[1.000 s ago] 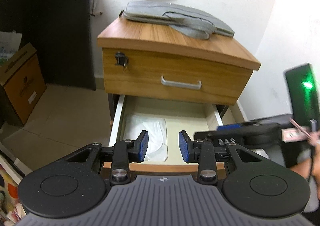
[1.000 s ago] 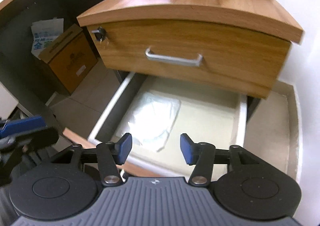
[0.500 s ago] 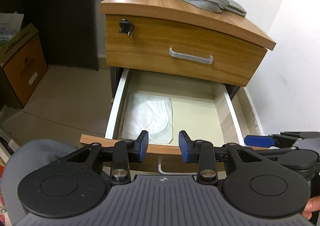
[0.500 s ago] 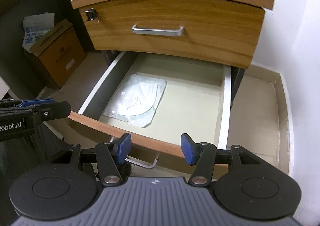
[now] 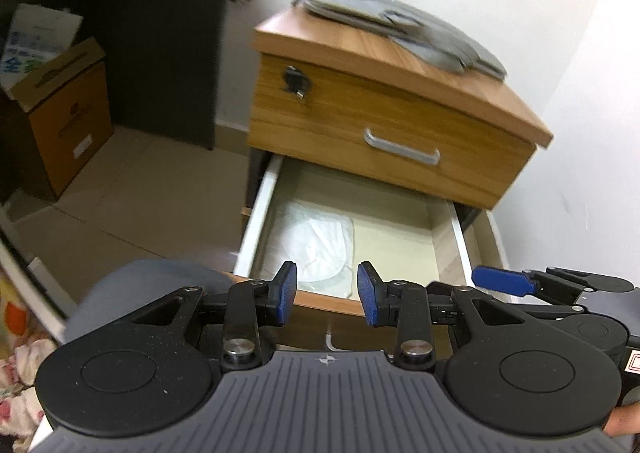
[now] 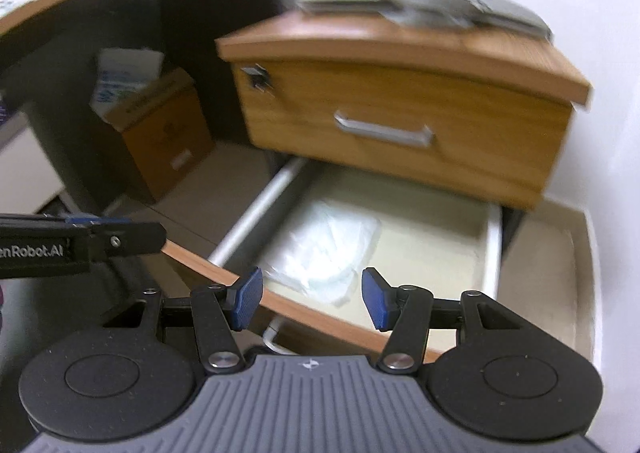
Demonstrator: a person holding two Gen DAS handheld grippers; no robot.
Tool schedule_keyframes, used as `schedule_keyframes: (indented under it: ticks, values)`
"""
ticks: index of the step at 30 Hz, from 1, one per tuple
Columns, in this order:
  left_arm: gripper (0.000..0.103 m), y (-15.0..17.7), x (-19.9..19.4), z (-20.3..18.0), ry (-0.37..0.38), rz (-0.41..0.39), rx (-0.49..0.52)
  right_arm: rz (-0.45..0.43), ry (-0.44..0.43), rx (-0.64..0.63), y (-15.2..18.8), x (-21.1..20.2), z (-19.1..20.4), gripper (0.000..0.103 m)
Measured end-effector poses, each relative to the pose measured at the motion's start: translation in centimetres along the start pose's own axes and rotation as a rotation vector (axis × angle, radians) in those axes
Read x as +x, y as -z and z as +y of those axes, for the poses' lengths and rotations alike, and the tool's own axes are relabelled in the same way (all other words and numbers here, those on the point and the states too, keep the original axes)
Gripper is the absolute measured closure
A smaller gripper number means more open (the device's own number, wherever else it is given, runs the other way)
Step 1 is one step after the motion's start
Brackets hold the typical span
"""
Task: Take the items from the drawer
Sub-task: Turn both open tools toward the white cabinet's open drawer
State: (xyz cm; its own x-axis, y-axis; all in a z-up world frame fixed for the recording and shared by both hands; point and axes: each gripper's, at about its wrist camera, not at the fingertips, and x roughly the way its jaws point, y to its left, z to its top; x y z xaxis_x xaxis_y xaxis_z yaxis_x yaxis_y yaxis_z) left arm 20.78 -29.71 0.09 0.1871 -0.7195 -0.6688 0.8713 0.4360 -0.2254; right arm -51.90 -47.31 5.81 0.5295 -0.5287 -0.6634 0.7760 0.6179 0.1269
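left gripper jaws wide | right gripper jaws wide | drawer: packet, possibly mask

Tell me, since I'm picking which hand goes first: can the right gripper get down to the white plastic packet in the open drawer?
Probably yes. The right gripper is open, the lower drawer is pulled out, and nothing covers the white packet.

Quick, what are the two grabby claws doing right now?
Left gripper: open, holding nothing, above the drawer front.
Right gripper: open, holding nothing; the white packet lies in the drawer.
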Motion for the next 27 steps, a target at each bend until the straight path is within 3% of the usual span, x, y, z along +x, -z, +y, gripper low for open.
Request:
schedule_keyframes:
  ticks: [6, 14, 27]
  values:
    - [0.066, -0.1, -3.9, 1.6, -0.024, -0.055, -0.053, -0.073, -0.099, -0.073, -2.9, -1.0, 3.1, 0.042]
    - [0.066, 1.9, -9.2, 4.3, -0.096, -0.128, -0.190, -0.107, -0.257, -0.199, -5.2, -1.9, 8.2, 0.038]
    - [0.066, 8.4, -16.6, 10.2, -0.348, -0.177, -0.326, -0.047, -0.450, -0.326, -3.1, -2.2, 16.7, 0.038]
